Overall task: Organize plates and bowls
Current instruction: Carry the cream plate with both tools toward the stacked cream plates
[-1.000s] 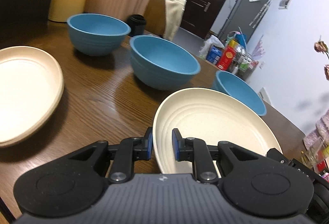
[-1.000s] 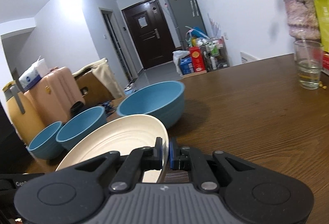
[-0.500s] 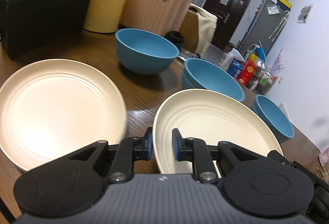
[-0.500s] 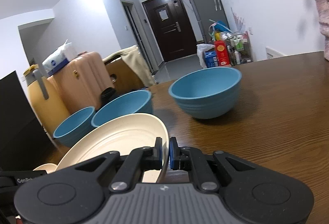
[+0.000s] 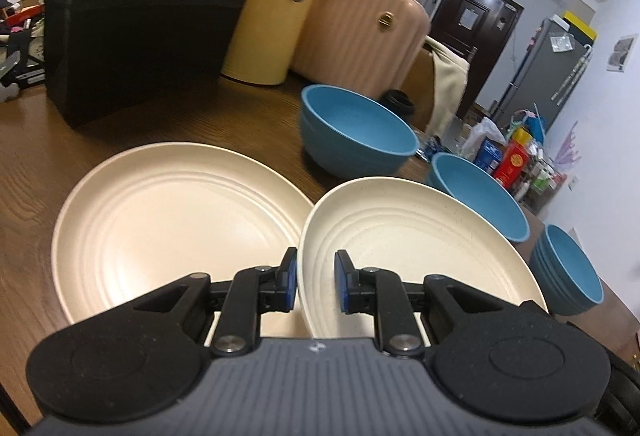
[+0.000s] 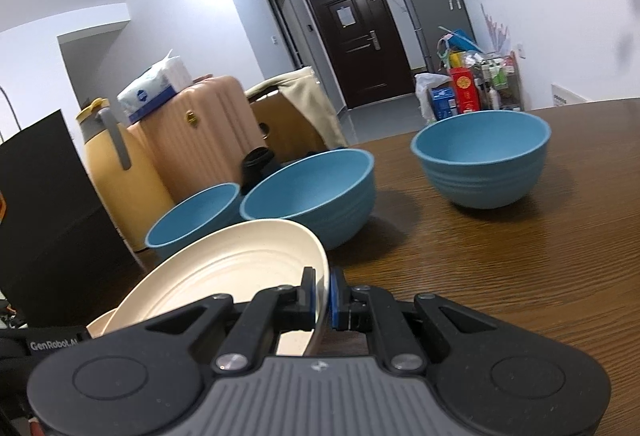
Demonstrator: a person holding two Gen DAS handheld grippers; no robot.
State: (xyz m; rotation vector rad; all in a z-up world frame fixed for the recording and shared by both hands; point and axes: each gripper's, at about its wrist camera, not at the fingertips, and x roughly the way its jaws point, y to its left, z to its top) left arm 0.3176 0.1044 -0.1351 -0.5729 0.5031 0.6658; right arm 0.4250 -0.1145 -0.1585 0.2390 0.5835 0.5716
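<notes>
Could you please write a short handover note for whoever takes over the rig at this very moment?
Left claw: shut on the near left rim of the carried cream plate.
Right claw: shut on the same plate's opposite rim; the plate is held tilted, off the table.
The second cream plate lies flat on the table, just left of the carried one.
Three blue bowls stand apart, unstacked.
Done: one plate lifted, no stack yet.
Left: probably set it on the flat plate, then nest the bowls.

two cream plates point(image 5: 176, 220) point(image 5: 412, 248), three blue bowls point(image 5: 356, 131) point(image 5: 476, 191) point(image 5: 568, 268)
</notes>
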